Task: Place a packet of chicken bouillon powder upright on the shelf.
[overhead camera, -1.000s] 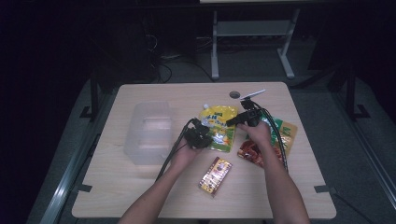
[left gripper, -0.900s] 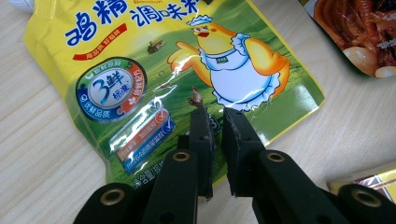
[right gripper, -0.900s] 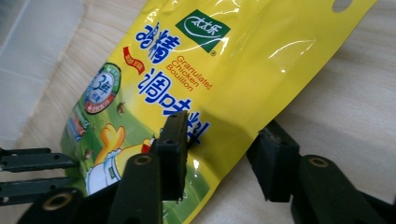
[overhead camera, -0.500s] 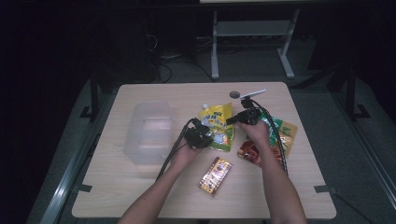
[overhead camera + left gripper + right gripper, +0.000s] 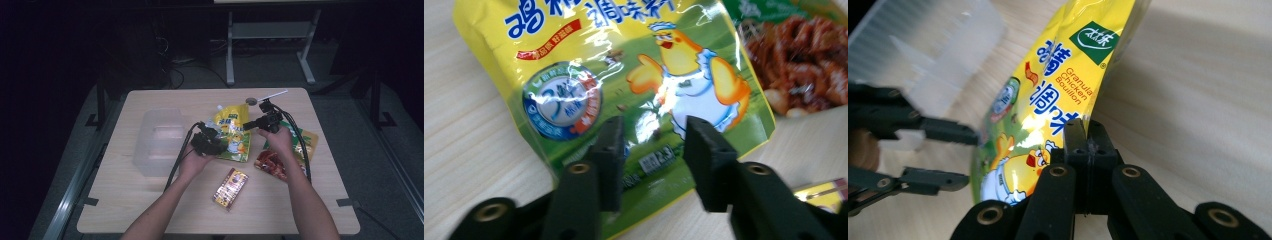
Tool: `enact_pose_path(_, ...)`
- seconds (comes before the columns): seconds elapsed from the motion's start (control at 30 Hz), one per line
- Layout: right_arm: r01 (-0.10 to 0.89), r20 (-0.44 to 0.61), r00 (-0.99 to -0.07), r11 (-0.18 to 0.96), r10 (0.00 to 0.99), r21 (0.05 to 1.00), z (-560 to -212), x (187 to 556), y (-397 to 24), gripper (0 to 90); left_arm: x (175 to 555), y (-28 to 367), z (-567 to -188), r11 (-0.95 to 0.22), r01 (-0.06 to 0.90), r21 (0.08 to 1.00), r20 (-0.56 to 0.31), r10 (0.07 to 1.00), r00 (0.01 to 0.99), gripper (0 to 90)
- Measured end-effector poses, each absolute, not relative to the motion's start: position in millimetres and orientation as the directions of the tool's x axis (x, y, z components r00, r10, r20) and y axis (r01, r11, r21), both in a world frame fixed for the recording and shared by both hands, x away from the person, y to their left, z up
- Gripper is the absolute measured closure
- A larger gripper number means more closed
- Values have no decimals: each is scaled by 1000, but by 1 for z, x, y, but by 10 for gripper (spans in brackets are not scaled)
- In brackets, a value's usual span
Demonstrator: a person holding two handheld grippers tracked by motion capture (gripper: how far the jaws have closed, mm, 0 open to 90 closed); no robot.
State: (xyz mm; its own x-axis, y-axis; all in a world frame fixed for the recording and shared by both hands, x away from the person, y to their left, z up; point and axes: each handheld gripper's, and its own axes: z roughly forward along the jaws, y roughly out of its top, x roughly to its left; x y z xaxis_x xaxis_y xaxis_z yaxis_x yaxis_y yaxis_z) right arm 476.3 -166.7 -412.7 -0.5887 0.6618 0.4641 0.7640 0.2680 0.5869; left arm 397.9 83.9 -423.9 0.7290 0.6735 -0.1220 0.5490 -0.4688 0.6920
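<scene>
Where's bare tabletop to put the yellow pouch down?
Free: the near strip of the table left of the small gold packet, and the far-left corner behind the clear bin. Crowded: centre-right, where the yellow pouch overlaps the red snack bag.

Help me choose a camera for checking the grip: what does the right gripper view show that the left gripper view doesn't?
Right gripper view: the right gripper shut on the yellow pouch at its edge, the clear container, and the left gripper from outside. Left gripper view: its own jaws, which have just been opening, apart with nothing pinched, plus the red snack bag and a gold packet corner. Both: the yellow pouch and the wooden table.
</scene>
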Motion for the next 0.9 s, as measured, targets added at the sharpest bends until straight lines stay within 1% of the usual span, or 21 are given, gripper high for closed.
enact_pose_path(0.03, 764, 464, -589, 268, 662, 587, -413, 476, -167, 900, 398, 84, -424, -469, 549, 692, -122, 674, 729, 525)
enact_pose_path(0.07, 752, 455, -602, 275, 656, 599, -408, 473, -166, 900, 398, 84, -423, -458, 552, 697, -130, 677, 725, 525)
enact_pose_path(0.2, 685, 387, -663, 312, 641, 658, -390, 456, -166, 900, 397, 88, -418, -418, 557, 718, -145, 693, 706, 357)
enact_pose_path(0.23, 650, 351, -687, 321, 637, 689, -383, 446, -168, 900, 397, 89, -417, -395, 566, 724, -162, 699, 696, 293)
enact_pose_path(0.27, 650, 351, -687, 321, 637, 689, -383, 446, -168, 900, 397, 89, -417, -395, 566, 724, -162, 699, 696, 267)
enact_pose_path(0.33, 618, 315, -706, 336, 634, 710, -380, 436, -172, 900, 396, 90, -416, -380, 561, 735, -170, 698, 695, 261)
enact_pose_path(0.43, 564, 266, -736, 348, 622, 748, -378, 421, -181, 900, 397, 92, -416, -365, 564, 741, -190, 692, 697, 211)
enact_pose_path(0.53, 517, 222, -760, 361, 611, 776, -376, 409, -190, 900, 397, 91, -417, -348, 572, 742, -211, 689, 693, 199)
enact_pose_path(0.57, 483, 192, -773, 364, 605, 796, -374, 400, -195, 900, 397, 91, -417, -341, 566, 751, -220, 678, 701, 200)
enact_pose_path(0.6, 483, 192, -773, 364, 605, 796, -374, 400, -195, 900, 397, 91, -417, -341, 566, 751, -220, 678, 701, 200)
enact_pose_path(0.7, 445, 167, -792, 368, 588, 816, -372, 390, -202, 900, 397, 88, -418, -320, 563, 762, -258, 647, 717, 201)
enact_pose_path(0.77, 385, 113, -813, 382, 571, 840, -372, 376, -207, 900, 398, 87, -419, -310, 560, 768, -280, 624, 729, 222)
enact_pose_path(0.83, 378, 105, -818, 391, 565, 839, -372, 373, -210, 900, 398, 84, -421, -298, 563, 771, -299, 612, 733, 222)
enact_pose_path(0.9, 352, 81, -828, 401, 556, 846, -373, 365, -214, 899, 397, 82, -422, -299, 556, 775, -314, 581, 751, 245)
